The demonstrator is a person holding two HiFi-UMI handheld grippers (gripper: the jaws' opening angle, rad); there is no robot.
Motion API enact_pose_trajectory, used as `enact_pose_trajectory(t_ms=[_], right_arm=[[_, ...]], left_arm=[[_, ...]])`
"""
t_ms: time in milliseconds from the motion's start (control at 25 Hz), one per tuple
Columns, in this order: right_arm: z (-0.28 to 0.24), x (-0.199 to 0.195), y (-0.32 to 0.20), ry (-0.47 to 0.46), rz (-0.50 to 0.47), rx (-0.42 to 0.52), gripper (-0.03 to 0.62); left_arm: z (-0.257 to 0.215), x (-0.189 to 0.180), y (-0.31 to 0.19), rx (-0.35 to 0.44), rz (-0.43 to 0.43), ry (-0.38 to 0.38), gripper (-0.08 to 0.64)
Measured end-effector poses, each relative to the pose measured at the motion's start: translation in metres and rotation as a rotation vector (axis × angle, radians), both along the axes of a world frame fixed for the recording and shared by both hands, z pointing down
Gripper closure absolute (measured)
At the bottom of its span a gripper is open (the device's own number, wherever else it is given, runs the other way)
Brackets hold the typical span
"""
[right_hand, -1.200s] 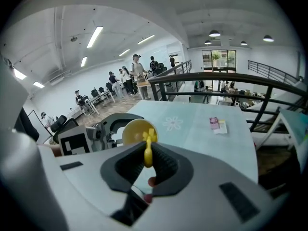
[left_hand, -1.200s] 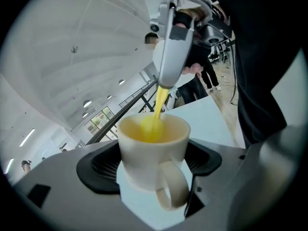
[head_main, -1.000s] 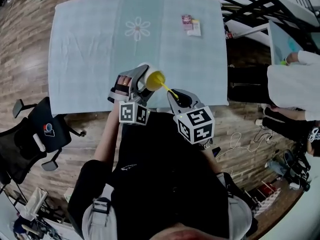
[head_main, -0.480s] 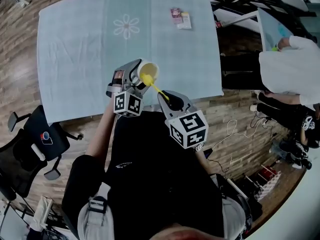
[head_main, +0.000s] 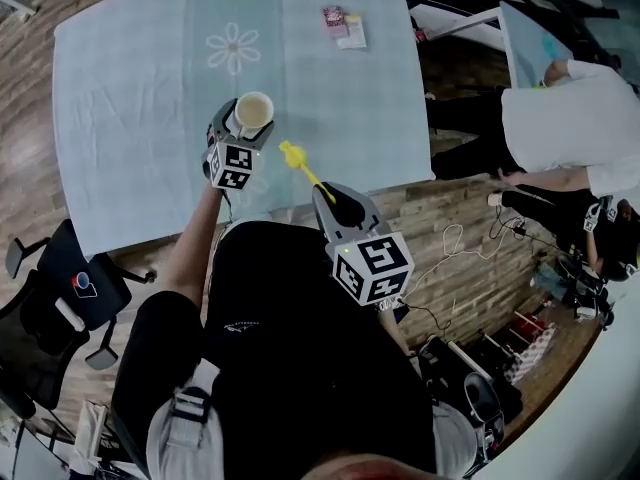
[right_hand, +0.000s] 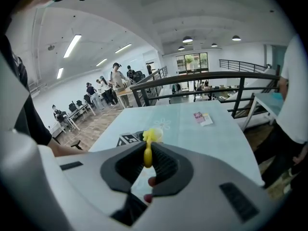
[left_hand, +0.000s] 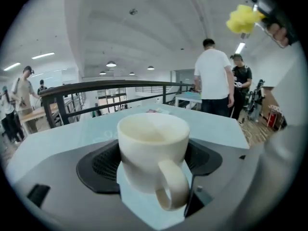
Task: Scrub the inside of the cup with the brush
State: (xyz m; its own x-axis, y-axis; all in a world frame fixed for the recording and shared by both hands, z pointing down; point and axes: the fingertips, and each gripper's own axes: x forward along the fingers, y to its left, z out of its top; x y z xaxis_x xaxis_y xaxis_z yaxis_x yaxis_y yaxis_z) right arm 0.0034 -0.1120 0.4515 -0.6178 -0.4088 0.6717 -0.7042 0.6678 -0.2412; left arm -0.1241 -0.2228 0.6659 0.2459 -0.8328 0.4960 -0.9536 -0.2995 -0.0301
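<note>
1. Presently, your left gripper (left_hand: 153, 170) has its jaws closed in on the cup (head_main: 253, 114), one pad against each side of the body.
2. Cup is upright, mouth up, with the handle turned to the near side, toward you. It is pale cream inside and out.
3. Cup is over the table (head_main: 120, 98), toward the near edge and about mid-width. You cannot tell whether its base rests on the table or hangs just above.
4. Your right gripper (right_hand: 147, 159) is clamped on the brush (head_main: 300, 166), jaws almost together on the thin yellow handle.
5. Brush runs far and left from those jaws, with the fluffy yellow head leading. The head is just right of the cup and a little nearer you, apart from the rim.
6. From the left gripper view, the brush head shows high at upper right, above the rim.
7. Table top is pale blue. A white daisy (head_main: 232, 46) is printed on it, on the far side of the cup.
8. Two small packets (head_main: 345, 26) lie toward the far right corner, well apart from the cup.
9. A person (head_main: 565, 118) in a white top is right of the table. A black chair (head_main: 60, 298) stands at near left.
</note>
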Motion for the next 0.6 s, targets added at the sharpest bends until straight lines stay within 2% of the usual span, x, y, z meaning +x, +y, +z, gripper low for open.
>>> enact_pose_trajectory(t_ms=[120, 320, 440, 600], right_arm=[[0.002, 0.008, 0.001, 0.010, 0.036, 0.000, 0.554], [-0.001, 0.016, -0.001, 0.012, 0.069, 0.001, 0.554], [0.000, 0.021, 0.000, 0.022, 0.076, -0.004, 0.554], [0.003, 0.025, 0.001, 0.031, 0.083, -0.011, 0.554]], left_arm=[[0.010, -0.012, -0.019, 0.002, -0.083, 0.031, 0.156], [0.027, -0.015, -0.046, -0.007, -0.158, 0.077, 0.156], [0.038, -0.007, -0.052, -0.024, -0.171, 0.099, 0.156], [0.053, 0.006, -0.050, -0.053, -0.141, 0.099, 0.156]])
